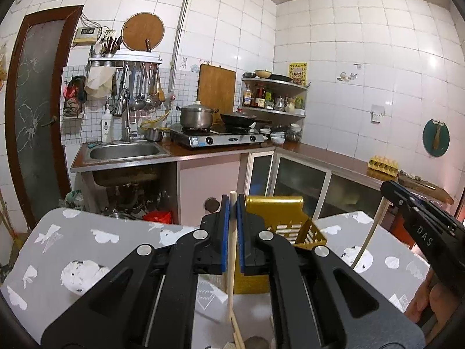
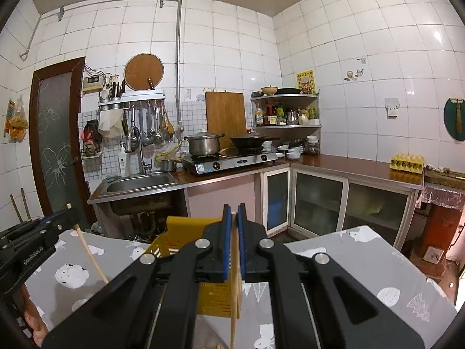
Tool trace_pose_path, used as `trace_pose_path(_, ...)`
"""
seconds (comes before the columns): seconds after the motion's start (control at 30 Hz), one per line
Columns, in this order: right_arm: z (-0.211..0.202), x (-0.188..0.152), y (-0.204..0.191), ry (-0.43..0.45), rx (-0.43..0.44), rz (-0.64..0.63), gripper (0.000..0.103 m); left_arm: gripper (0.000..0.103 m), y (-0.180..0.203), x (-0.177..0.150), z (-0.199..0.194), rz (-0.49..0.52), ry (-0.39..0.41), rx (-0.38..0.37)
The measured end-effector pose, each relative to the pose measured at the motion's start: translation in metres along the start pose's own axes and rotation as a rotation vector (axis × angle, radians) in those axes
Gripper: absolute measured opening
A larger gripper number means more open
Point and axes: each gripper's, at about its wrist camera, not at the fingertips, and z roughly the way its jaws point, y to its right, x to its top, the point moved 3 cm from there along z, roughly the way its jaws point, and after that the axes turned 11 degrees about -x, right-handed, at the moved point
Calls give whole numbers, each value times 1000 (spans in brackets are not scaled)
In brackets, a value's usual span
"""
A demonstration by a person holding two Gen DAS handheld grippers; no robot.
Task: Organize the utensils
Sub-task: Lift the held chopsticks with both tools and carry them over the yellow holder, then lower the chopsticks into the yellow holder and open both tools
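My left gripper (image 1: 232,203) is shut on a light wooden chopstick (image 1: 231,256) that stands nearly upright between its blue pads. My right gripper (image 2: 234,212) is shut on a second wooden chopstick (image 2: 234,290), also nearly upright. Each gripper shows in the other's view: the right one (image 1: 389,192) at the right edge with its chopstick (image 1: 369,232), the left one (image 2: 68,212) at the left edge with its chopstick (image 2: 91,258). A yellow slotted utensil basket (image 1: 290,218) lies on the table just behind both grippers; it also shows in the right wrist view (image 2: 186,232).
The table has a grey cloth with white prints (image 1: 87,247). More wooden utensil ends lie at the near edge under the left gripper (image 1: 237,337). Behind are a sink (image 1: 125,151), a stove with pots (image 1: 218,136) and a counter with an egg tray (image 2: 407,163).
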Motion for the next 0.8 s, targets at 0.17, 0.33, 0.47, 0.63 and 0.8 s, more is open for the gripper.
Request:
trace_pose_path(0.17,4,23,-2,13,1,7,5,4,8,24,2,11,23,-15)
trace_pose_path(0.33,3,55,-4,59,-2,10,5,4,14,58,2,15,60,-29)
trace_pose_path(0.47,12,89,-6,88,5,30,5,4,21,87,7,27,96,-33)
trace_pose_path(0.63,33,116,-12,109,3,42,5,4,24,116,28,23,120,-33)
trace_pose_path(0.8,66,117,-21,96,-2,33,5,4,23,114,62,30,112,-23)
